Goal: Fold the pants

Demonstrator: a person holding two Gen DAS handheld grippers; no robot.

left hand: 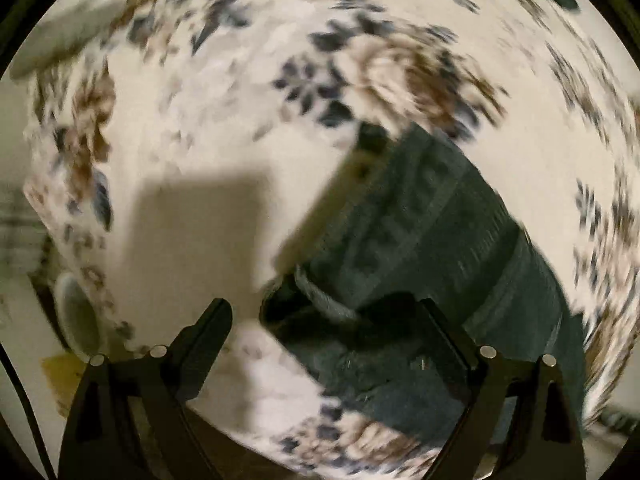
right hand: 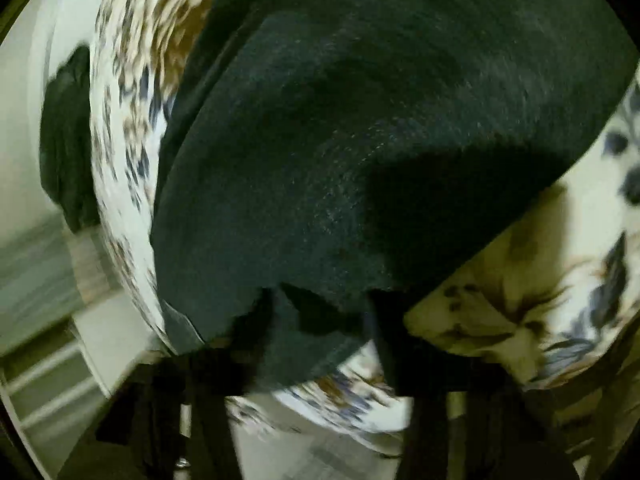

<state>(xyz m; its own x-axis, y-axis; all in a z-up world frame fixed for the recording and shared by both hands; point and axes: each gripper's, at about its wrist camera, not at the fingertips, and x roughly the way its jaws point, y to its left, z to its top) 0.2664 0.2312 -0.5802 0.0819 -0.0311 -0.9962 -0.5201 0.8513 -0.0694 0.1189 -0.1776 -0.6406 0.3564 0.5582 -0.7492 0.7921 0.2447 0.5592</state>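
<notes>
A flowered bedsheet (left hand: 192, 136) spreads wide, blurred. Dark green pants (left hand: 432, 232) lie across it, their patterned waistband lettering unreadable. The left claw (left hand: 324, 320) gapes open above them. The right claw (right hand: 320, 340) is buried in pants cloth; its grip can't be told.

Left wrist view is motion-blurred. Left gripper (left hand: 325, 322) has its jaws spread wide, black fingers (left hand: 204, 336) at bottom left and bottom right, nothing pinched between them. Dark green pants (left hand: 432, 248) lie on a floral bedsheet (left hand: 224, 120), white with blue and brown flowers; a woven band pattern shows on the cloth and a grey cord (left hand: 324, 296) sits near the dark opening at the near end. The pants run from between the fingers up toward centre, the right finger overlapping the fabric. A boxy shadow (left hand: 208, 224) falls on the sheet left of the pants. A pale blurred object (left hand: 72, 28) sits top left.
</notes>
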